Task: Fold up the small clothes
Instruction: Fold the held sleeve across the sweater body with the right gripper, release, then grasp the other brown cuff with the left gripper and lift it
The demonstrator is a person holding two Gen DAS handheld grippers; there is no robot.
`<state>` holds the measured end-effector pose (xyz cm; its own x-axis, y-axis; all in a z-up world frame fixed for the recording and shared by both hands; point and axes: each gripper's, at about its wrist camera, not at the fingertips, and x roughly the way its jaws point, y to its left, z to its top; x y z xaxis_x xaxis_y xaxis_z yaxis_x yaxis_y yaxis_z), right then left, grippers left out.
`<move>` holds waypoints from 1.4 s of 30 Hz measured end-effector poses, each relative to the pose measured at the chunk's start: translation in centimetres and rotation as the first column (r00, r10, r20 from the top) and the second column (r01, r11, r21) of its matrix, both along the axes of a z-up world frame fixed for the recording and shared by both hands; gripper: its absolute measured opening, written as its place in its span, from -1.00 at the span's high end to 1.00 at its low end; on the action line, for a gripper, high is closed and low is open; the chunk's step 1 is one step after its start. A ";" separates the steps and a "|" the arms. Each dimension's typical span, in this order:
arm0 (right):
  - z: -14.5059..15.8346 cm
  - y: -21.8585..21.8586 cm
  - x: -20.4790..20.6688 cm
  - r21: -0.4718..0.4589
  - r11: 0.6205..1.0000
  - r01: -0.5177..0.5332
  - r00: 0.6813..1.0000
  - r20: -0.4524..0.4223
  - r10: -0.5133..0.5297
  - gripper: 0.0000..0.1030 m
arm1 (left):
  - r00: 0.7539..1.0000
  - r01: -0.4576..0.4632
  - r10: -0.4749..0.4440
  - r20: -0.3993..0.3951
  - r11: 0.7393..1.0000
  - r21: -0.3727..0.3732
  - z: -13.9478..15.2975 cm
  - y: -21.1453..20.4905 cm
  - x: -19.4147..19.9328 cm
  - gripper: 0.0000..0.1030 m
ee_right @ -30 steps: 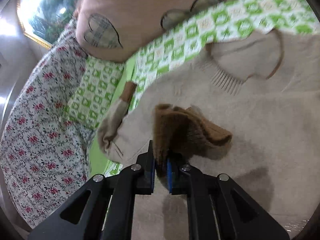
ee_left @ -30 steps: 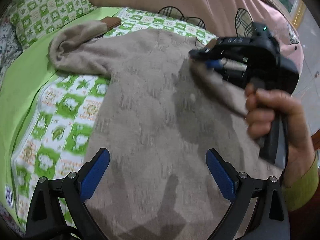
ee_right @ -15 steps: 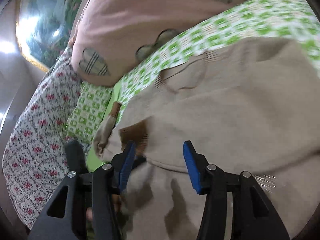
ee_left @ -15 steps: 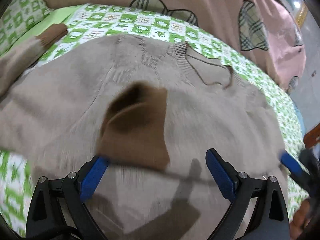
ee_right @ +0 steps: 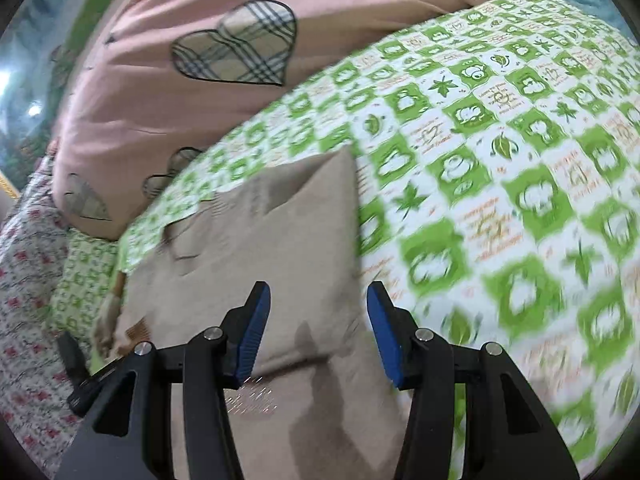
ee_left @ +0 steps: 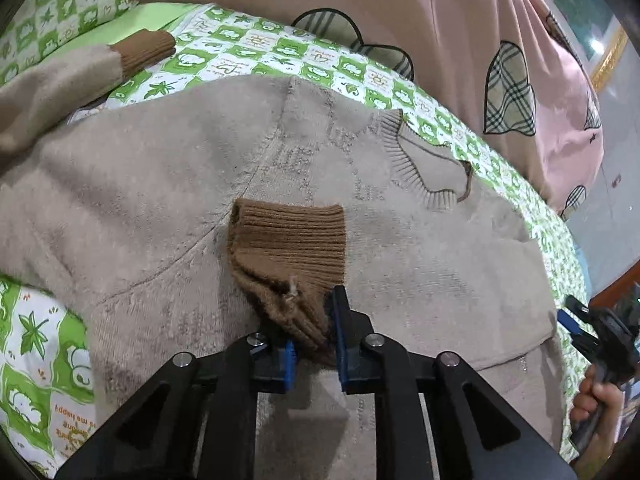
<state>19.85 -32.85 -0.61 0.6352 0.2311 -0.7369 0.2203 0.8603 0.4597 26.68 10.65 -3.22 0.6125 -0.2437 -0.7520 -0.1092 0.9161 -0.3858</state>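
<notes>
A beige knit sweater [ee_left: 160, 184] lies flat on the bed, its neckline [ee_left: 432, 164] toward the pink quilt. One sleeve is folded across the body; its brown ribbed cuff [ee_left: 288, 236] lies on the chest. My left gripper [ee_left: 314, 340] is shut on that brown cuff. The other sleeve, with its own brown cuff [ee_left: 144, 52], stretches out at the far left. My right gripper [ee_right: 316, 332] is open and empty above the sweater's right edge [ee_right: 280, 240]. It also shows at the right edge of the left wrist view [ee_left: 592, 332], held in a hand.
The bed has a green-and-white checked sheet [ee_right: 500, 160]. A pink quilt with plaid hearts [ee_left: 440, 20] is heaped along the far side. A green checked pillow [ee_left: 60, 4] sits at far left. A floral cloth [ee_right: 28, 280] lies beside the bed.
My right gripper let go of the brown cuff, opened and swung right to the sweater's edge. My left gripper moved in and closed on the cuff.
</notes>
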 end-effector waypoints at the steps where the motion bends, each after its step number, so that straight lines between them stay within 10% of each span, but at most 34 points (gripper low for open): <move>1: -0.4 0.0 0.9 -0.015 1.000 -0.009 1.000 -0.015 0.008 0.00 | 1.000 0.002 -0.002 0.000 1.000 0.006 0.1 -0.1 0.0 0.65; 5: -2.6 1.2 4.3 -0.072 0.993 -0.096 0.992 -0.093 0.089 0.03 | 1.000 0.010 -0.010 -0.003 0.999 0.040 -0.1 -0.5 -0.2 0.67; 7: -2.5 2.0 4.9 -0.123 0.982 -0.143 0.986 -0.102 0.131 0.83 | 1.000 0.018 -0.018 -0.001 0.999 0.051 0.1 -0.8 -0.2 0.73; 10: -1.0 0.7 3.8 -0.151 0.982 -0.116 0.992 -0.055 0.109 0.84 | 0.998 0.059 -0.060 0.030 0.997 0.056 0.9 -1.7 -0.6 0.74; 17: -2.1 0.3 3.4 -0.203 0.976 -0.074 0.994 -0.093 0.056 0.75 | 0.998 0.066 -0.066 0.002 0.995 0.080 0.1 -1.9 -0.7 0.60; 24: 0.6 4.6 -1.1 -0.216 0.968 -0.130 0.991 0.014 0.137 0.04 | 0.999 0.040 -0.039 -0.004 0.993 0.109 0.4 -0.3 -3.2 0.49; 34: 3.2 5.6 -5.7 -0.289 0.952 -0.104 0.988 0.082 0.133 0.04 | 0.994 -0.084 0.063 0.085 0.954 0.286 6.2 6.1 -4.2 -0.46; 42: 2.4 7.3 -6.6 -0.162 0.974 -0.158 0.985 0.050 0.168 0.04 | 0.991 -0.133 0.116 0.066 0.884 0.449 6.9 11.3 5.1 -0.52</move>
<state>13.27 -25.58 1.82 0.6445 0.2200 -0.7322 0.0467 0.9446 0.3250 31.81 21.92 3.68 0.6441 0.1968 -0.7392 -0.2279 0.9718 0.0601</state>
